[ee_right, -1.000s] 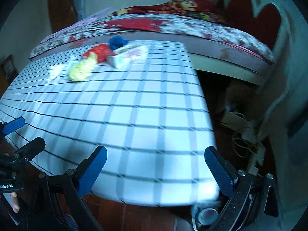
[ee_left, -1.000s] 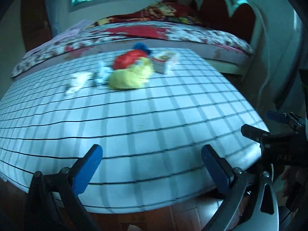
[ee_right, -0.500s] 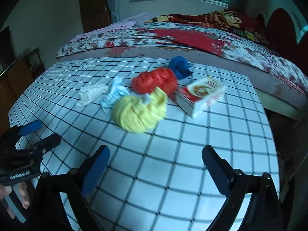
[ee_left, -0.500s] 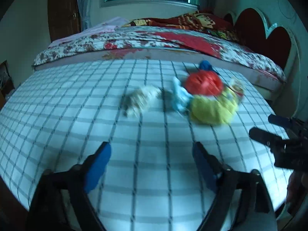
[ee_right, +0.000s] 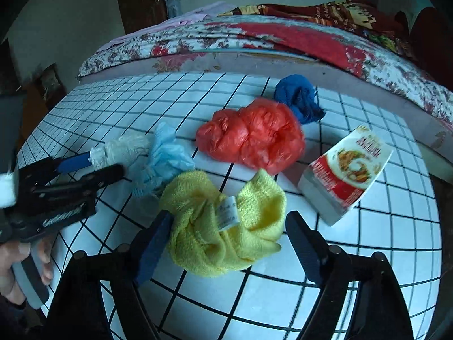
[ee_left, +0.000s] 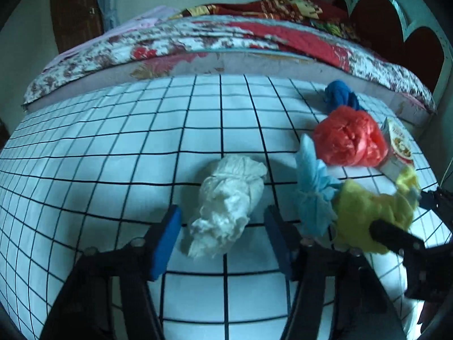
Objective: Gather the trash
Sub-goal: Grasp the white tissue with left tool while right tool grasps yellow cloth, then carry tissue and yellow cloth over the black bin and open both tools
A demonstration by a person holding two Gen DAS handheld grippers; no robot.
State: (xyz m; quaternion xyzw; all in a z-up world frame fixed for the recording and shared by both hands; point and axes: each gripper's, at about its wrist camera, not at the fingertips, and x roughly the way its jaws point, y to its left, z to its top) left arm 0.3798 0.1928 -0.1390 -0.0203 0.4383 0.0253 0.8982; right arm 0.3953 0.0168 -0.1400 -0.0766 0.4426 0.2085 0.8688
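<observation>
A crumpled white wad [ee_left: 226,206] lies on the checked tablecloth [ee_left: 113,170], between the blue pads of my left gripper [ee_left: 223,235]. Its jaws are closing, and a narrow gap shows on each side of the wad. In the right wrist view a yellow towel [ee_right: 223,226] sits between the fingers of my right gripper [ee_right: 229,235]. These jaws are closing too, and the pads stand at the towel's edges without squeezing it. Beside them lie a light blue wad [ee_right: 164,155], a red plastic bag [ee_right: 252,136], a dark blue cloth [ee_right: 300,99] and a food box [ee_right: 345,175].
A bed with a flowered red cover [ee_left: 226,36] runs along the table's far edge, with a dark headboard [ee_left: 396,28] at the right. A person's hand [ee_right: 17,260] holds the left gripper's handle at the table's left edge. A wooden door [ee_left: 76,14] stands at the back left.
Both grippers moved in from the table's near edge to the pile. Their jaws have narrowed. The white wad now lies between the left fingers and the yellow towel between the right ones.
</observation>
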